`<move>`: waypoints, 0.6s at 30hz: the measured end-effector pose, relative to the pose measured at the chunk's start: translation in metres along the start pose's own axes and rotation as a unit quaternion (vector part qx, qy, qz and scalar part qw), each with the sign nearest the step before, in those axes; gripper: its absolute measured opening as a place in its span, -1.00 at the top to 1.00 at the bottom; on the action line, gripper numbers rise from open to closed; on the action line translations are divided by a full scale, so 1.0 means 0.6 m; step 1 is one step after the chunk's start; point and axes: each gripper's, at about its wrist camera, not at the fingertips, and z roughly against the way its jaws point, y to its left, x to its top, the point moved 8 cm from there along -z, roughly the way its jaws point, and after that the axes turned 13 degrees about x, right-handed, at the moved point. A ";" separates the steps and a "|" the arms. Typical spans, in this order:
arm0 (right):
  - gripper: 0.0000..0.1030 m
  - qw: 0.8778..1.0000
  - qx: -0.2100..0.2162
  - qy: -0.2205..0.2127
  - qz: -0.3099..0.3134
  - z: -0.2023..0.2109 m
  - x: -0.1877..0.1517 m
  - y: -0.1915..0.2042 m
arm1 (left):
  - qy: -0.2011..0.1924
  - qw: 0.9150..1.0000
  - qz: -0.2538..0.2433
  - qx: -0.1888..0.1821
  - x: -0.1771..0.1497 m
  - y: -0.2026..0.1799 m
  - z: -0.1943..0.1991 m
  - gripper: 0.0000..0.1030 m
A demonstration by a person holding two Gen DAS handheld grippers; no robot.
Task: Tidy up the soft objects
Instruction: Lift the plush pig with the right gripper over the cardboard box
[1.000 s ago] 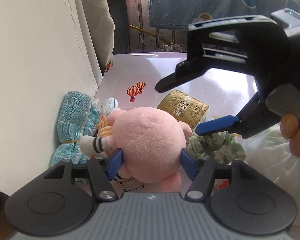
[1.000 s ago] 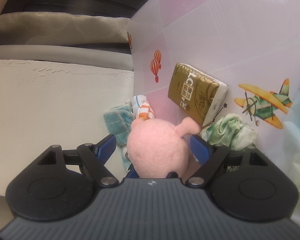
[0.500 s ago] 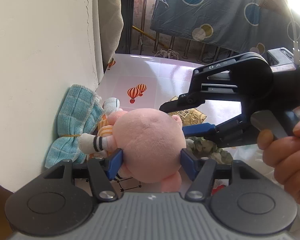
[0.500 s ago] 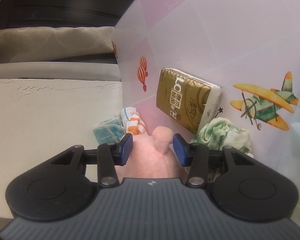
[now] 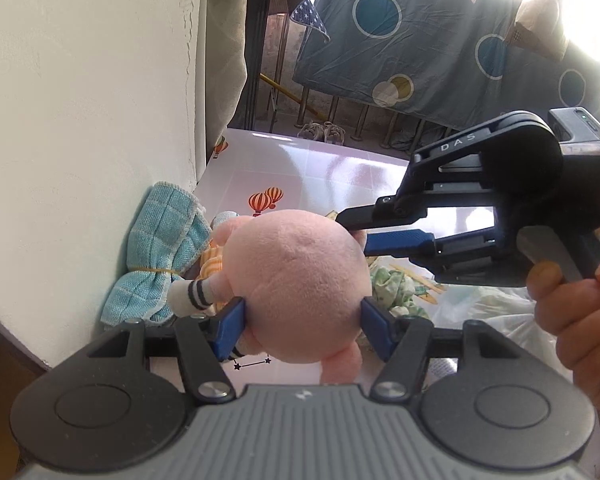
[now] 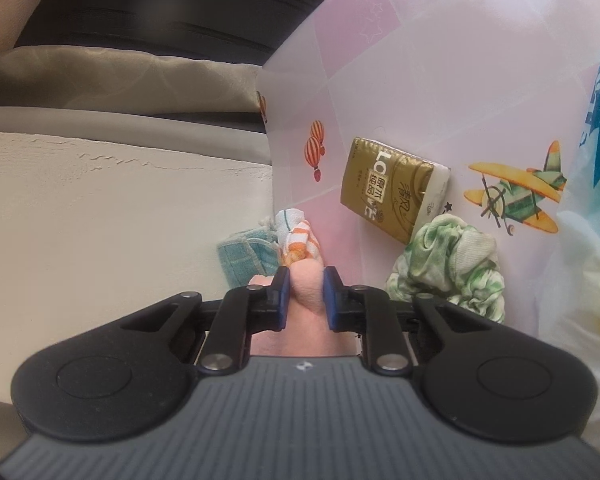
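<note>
While our left tongs (image 5: 302,320) clamp the pink plush toy (image 5: 296,280) above the desk (image 6: 420,80), our right tongs (image 6: 305,292) have just closed on its ear. Tissue pack (image 6: 392,188), green cloth (image 6: 448,264) and blue towel (image 5: 160,256) remain unsorted.

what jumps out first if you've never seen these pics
The round pink plush toy fills the middle of the left wrist view, squeezed between the left gripper's blue pads. The right gripper reaches in from the right and pinches one small pink limb of it. Behind, a gold tissue pack lies on the pink cartoon tablecloth.
</note>
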 end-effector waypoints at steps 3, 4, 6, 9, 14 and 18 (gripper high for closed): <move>0.69 1.000 0.021 -0.003 0.023 0.028 -0.012 0.040 | -0.023 1.000 0.001 -0.008 0.006 -0.002 0.038 -0.24; 0.69 0.999 0.028 -0.004 0.030 0.039 -0.015 0.053 | -0.030 0.999 0.004 -0.013 0.010 -0.005 0.053 -0.24; 0.69 0.998 0.041 -0.007 0.047 0.070 -0.021 0.080 | -0.040 0.999 0.009 -0.028 0.016 -0.012 0.080 -0.24; 0.69 0.996 0.058 -0.018 0.068 0.126 -0.030 0.112 | -0.058 0.997 0.009 -0.052 0.024 -0.032 0.120 -0.24; 0.69 0.991 0.082 -0.058 0.086 0.247 -0.040 0.140 | -0.089 0.991 -0.009 -0.103 0.039 -0.099 0.192 -0.26; 0.70 0.985 0.093 -0.107 0.096 0.370 -0.045 0.148 | -0.102 0.982 -0.026 -0.157 0.046 -0.170 0.242 -0.27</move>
